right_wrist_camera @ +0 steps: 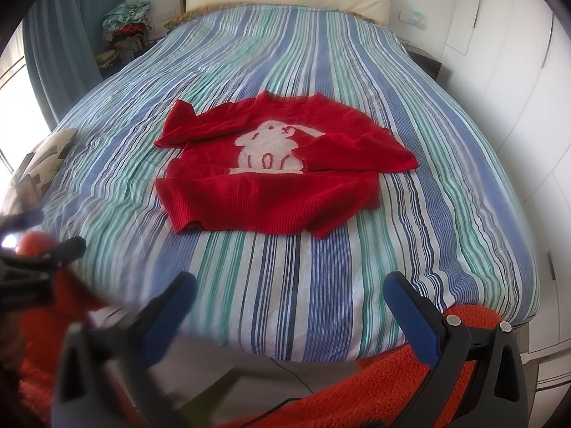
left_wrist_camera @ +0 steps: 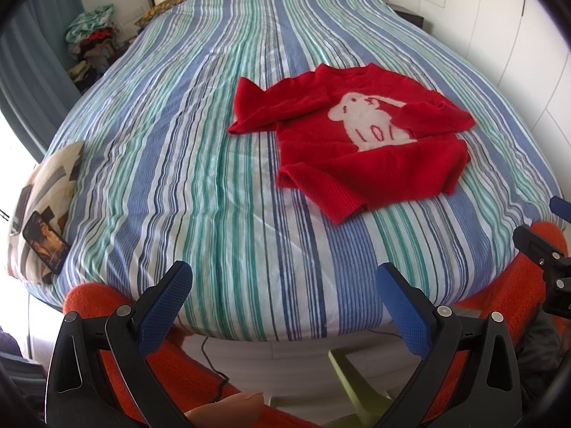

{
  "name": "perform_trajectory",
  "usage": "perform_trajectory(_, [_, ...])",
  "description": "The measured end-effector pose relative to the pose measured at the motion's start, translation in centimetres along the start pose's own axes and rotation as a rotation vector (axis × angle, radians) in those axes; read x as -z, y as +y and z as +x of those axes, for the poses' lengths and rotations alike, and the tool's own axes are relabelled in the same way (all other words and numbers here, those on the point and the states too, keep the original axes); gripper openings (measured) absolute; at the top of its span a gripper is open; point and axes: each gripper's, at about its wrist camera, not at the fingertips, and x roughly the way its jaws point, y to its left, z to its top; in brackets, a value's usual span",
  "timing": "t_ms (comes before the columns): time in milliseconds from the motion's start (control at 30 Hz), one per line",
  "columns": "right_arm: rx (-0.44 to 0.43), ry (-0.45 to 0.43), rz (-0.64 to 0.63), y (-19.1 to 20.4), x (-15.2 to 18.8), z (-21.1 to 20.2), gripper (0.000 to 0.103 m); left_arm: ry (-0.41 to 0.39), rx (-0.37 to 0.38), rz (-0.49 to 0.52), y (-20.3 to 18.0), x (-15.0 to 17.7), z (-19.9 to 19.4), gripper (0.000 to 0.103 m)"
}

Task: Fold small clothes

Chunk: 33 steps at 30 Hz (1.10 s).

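Note:
A small red sweater (left_wrist_camera: 357,135) with a white rabbit on its front lies face up on the striped bedspread (left_wrist_camera: 214,178). One sleeve is folded over the rabbit, the other spreads to the left. It also shows in the right wrist view (right_wrist_camera: 278,174). My left gripper (left_wrist_camera: 283,278) is open and empty, near the bed's front edge, well short of the sweater and to its left. My right gripper (right_wrist_camera: 291,289) is open and empty, in front of the sweater at the bed's near edge. The right gripper's side shows in the left wrist view (left_wrist_camera: 542,249).
A patterned pillow (left_wrist_camera: 46,199) with a phone (left_wrist_camera: 44,242) on it lies at the bed's left edge. A pile of clothes (left_wrist_camera: 92,42) stands far left by the curtain. White wardrobe doors (right_wrist_camera: 517,107) run along the right. Orange fabric (right_wrist_camera: 374,392) lies below the grippers.

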Motion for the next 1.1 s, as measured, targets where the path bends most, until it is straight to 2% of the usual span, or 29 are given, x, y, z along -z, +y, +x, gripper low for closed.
perform_trajectory(533, [0.0,0.001,0.017,-0.5,0.2,0.2,0.103,0.008,-0.003,-0.011,0.7,0.0,0.2,0.103])
perform_trajectory(1100, [-0.005,0.015,0.025,-0.9,0.3,0.8,0.103,0.056,-0.031,-0.036,1.7,0.1,1.9,0.103])
